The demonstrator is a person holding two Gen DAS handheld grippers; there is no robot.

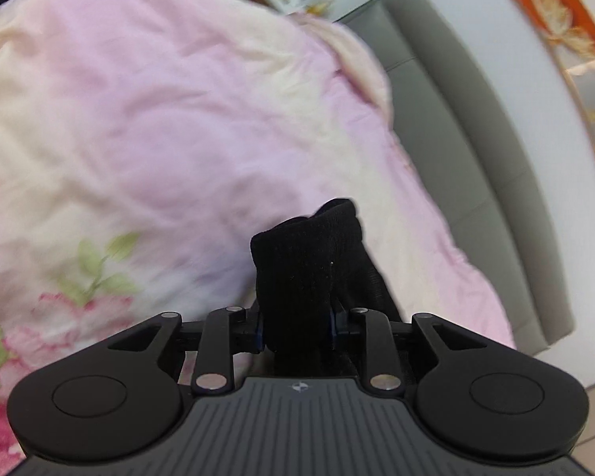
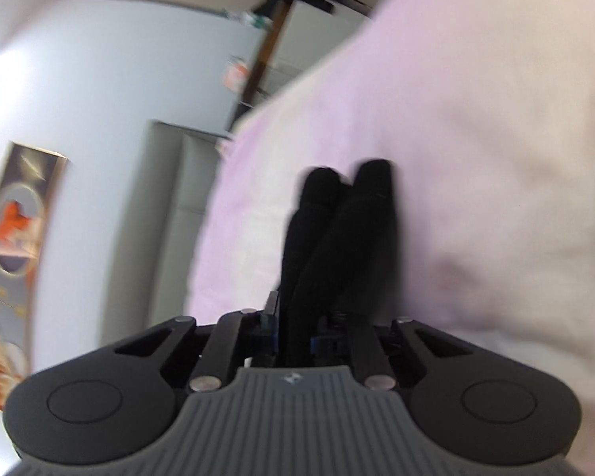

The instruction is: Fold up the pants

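The black pants (image 1: 309, 273) are bunched between the jaws of my left gripper (image 1: 297, 329), which is shut on a ribbed fold of them above the pink bedspread (image 1: 158, 139). In the right wrist view my right gripper (image 2: 293, 337) is shut on two rolled black folds of the pants (image 2: 337, 238) that stick forward over the pink and cream bedspread (image 2: 476, 158). The rest of the pants is hidden. Both views are tilted and blurred.
A grey padded headboard (image 1: 456, 158) runs along the bed's far side, also in the right wrist view (image 2: 170, 218). An orange and grey framed picture (image 1: 567, 39) hangs on the white wall. A dark wooden frame (image 2: 265, 51) stands further back.
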